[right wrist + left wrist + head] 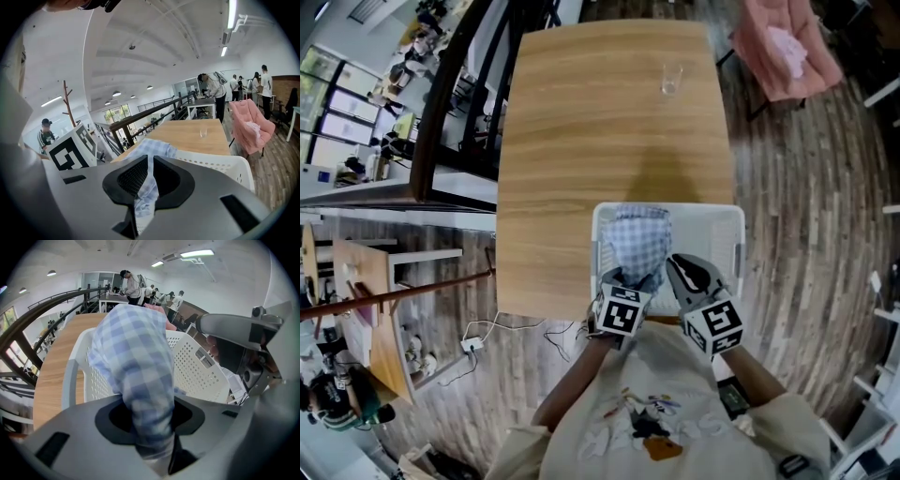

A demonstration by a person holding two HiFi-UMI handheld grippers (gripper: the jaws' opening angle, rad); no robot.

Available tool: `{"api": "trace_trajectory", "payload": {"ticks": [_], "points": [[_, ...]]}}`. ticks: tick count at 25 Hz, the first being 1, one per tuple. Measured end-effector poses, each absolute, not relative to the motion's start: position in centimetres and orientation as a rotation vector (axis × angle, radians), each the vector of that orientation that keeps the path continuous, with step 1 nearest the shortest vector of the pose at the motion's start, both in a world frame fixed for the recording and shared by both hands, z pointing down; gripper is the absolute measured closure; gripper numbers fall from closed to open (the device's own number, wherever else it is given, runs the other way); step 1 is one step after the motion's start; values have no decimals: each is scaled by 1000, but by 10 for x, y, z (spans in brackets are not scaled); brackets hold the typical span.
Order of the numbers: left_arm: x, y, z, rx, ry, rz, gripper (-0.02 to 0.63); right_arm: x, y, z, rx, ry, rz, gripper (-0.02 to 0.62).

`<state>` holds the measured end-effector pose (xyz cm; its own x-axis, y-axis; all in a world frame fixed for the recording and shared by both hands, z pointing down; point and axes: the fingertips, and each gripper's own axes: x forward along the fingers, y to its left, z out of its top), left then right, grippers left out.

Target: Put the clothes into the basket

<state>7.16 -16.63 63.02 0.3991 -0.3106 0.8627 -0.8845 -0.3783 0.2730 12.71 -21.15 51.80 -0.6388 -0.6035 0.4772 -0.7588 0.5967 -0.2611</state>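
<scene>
A blue-and-white checked cloth (pixel 639 239) hangs bunched over the white perforated basket (pixel 727 214), which stands at the table's near edge. My left gripper (pixel 628 279) is shut on a thick fold of the cloth (pixel 131 362). In the left gripper view the fabric rises from between the jaws (pixel 150 427) above the basket (pixel 197 366). My right gripper (pixel 678 264) sits just to the right, over the basket's near rim. It (pixel 143 201) pinches a thin strip of the same cloth (pixel 150 147). The basket's inside is mostly hidden.
A wooden table (pixel 609 131) stretches away, with a clear glass (pixel 671 79) near its far end. A pink armchair (pixel 783 47) stands on the floor at the far right. A dark railing (pixel 450 84) runs along the left. People stand at desks far off (pixel 213 89).
</scene>
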Motion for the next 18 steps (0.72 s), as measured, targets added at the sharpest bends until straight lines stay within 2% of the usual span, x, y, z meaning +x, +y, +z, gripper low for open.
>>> {"api": "trace_trajectory", "payload": {"ticks": [18], "points": [[85, -171, 664, 1840, -913, 1007, 434, 124, -229, 557, 1131, -2424, 774, 545]]}}
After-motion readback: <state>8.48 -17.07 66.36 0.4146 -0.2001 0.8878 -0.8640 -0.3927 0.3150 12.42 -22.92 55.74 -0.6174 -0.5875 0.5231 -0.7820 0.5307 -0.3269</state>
